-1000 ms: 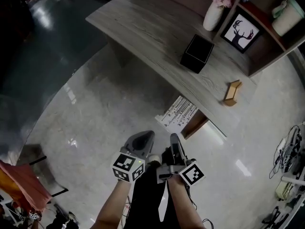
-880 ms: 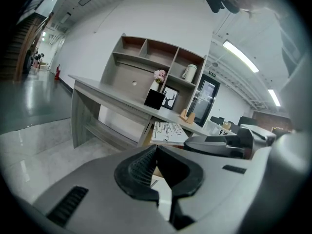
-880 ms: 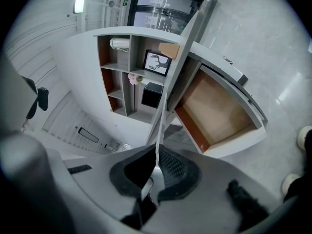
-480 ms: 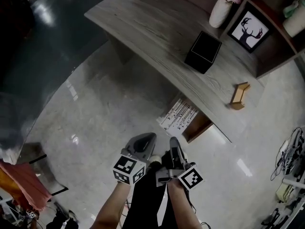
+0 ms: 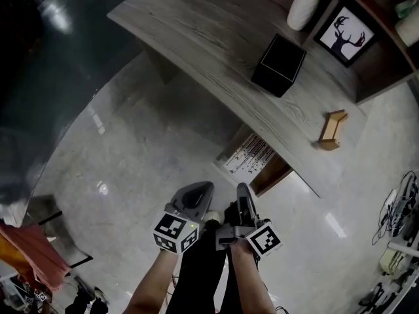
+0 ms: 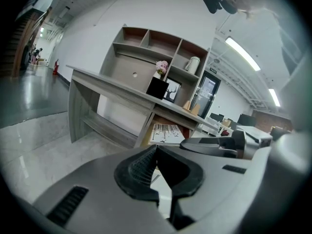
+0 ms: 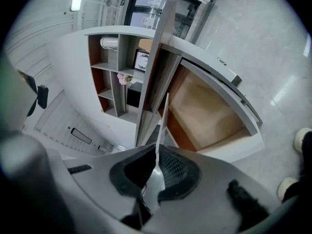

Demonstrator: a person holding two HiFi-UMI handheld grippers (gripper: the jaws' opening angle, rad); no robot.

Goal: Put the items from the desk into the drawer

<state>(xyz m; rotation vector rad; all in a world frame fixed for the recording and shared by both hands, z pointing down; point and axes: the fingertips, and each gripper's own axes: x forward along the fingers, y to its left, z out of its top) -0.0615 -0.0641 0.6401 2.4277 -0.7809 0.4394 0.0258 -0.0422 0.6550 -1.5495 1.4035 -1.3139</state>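
My left gripper [image 5: 200, 192] hangs low in front of my legs, shut with nothing between its jaws [image 6: 156, 149]. Beside it my right gripper [image 5: 241, 191] is shut on a thin white spoon [image 7: 159, 145], whose handle sticks out past the jaws. Ahead stands the grey desk [image 5: 196, 38] with a black box [image 5: 279, 65] and a small wooden holder [image 5: 332, 130] on top. Its drawer [image 5: 272, 173] stands pulled out, brown inside [image 7: 209, 106], with a black-and-white patterned item [image 5: 249, 156] in it. Both grippers are well short of the desk.
A shelf unit behind the desk holds a white vase with pink flowers [image 5: 306, 5] and a framed deer picture [image 5: 347, 34]. Glossy tiled floor [image 5: 131, 169] lies between me and the desk. Cables and gear [image 5: 396, 227] sit at the right edge.
The head view has drifted a little over the desk. Both grippers stay low and side by side, still shut, the right one still on the spoon.
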